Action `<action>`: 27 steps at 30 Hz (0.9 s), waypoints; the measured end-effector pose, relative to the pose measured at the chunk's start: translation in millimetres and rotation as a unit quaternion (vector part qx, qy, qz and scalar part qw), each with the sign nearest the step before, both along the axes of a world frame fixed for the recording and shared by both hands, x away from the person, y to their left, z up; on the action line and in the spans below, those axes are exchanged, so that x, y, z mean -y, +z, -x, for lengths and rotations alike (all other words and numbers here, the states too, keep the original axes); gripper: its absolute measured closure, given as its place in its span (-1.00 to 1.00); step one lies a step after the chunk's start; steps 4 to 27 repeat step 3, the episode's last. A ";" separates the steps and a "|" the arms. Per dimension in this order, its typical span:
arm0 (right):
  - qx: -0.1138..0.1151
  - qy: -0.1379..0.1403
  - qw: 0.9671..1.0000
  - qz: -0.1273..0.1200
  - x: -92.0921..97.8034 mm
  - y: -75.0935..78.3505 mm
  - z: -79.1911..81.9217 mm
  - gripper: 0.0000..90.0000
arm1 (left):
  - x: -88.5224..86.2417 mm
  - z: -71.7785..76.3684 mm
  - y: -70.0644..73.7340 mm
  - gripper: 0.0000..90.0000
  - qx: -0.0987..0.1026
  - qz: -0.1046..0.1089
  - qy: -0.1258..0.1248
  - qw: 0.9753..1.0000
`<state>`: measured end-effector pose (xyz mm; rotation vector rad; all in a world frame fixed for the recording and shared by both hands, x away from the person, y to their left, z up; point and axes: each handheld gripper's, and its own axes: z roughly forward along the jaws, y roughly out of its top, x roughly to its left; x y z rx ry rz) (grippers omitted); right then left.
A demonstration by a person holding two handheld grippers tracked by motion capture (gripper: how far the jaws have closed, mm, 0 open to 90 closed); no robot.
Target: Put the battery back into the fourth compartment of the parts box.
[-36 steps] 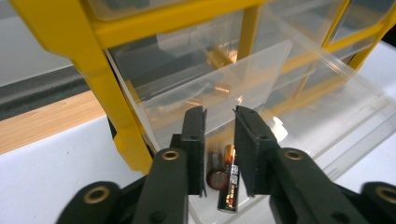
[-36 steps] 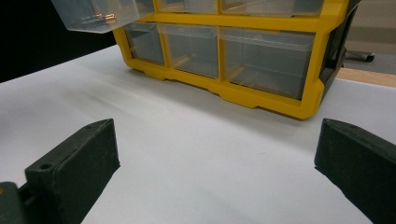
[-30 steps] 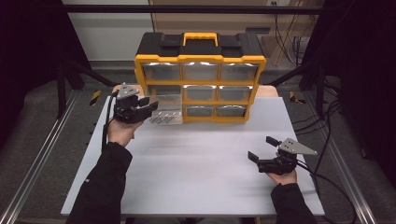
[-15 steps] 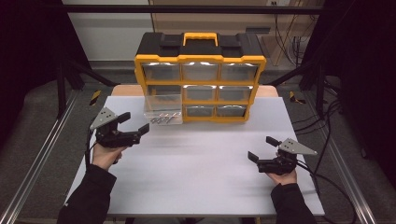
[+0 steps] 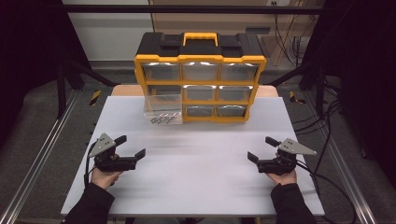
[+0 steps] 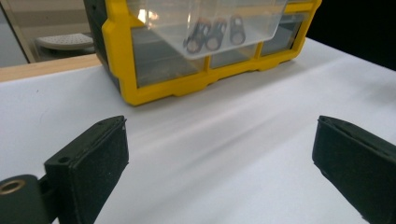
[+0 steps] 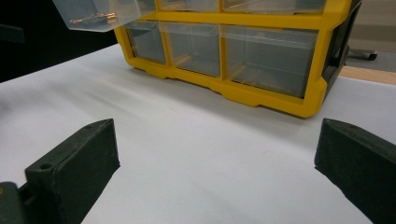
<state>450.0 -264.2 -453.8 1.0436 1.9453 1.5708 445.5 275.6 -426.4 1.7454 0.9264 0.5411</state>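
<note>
A yellow and black drawer organizer stands at the back of the white table. Its middle-left clear drawer is pulled out and holds several small metal parts. In the left gripper view the same drawer hangs out with dark cylindrical parts inside. My left gripper rests open at the front left, far from the drawer, nothing between its jaws. My right gripper sits open at the front right, also holding nothing.
Closed clear drawers fill the rest of the organizer. Metal frame rails run along both sides of the table, and cables trail off to the right. White tabletop lies between the two grippers.
My left gripper has drawn back from the pulled-out drawer toward the front left of the table and come to rest there, open. The right gripper has stayed in place.
</note>
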 end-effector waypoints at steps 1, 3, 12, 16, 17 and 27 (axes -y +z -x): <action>-0.001 0.001 1.000 -0.001 0.3 -0.4 -0.4 -1.00 | -1.2 0.6 -1.7 -0.93 0.000 0.004 0.000 1.000; -0.002 0.000 1.000 -0.001 0.4 -0.7 -0.7 -1.00 | -2.5 1.9 -3.1 -0.93 0.003 0.006 0.004 1.000; -0.002 0.000 1.000 -0.001 0.4 -0.7 -0.7 -1.00 | -2.5 1.9 -3.1 -0.93 0.003 0.006 0.004 1.000; -0.002 0.000 1.000 -0.001 0.4 -0.7 -0.7 -1.00 | -2.5 1.9 -3.1 -0.93 0.003 0.006 0.004 1.000; -0.002 0.000 1.000 -0.001 0.4 -0.7 -0.7 -1.00 | -2.5 1.9 -3.1 -0.93 0.003 0.006 0.004 1.000; -0.002 0.000 1.000 -0.001 0.4 -0.7 -0.7 -1.00 | -2.5 1.9 -3.1 -0.93 0.003 0.006 0.004 1.000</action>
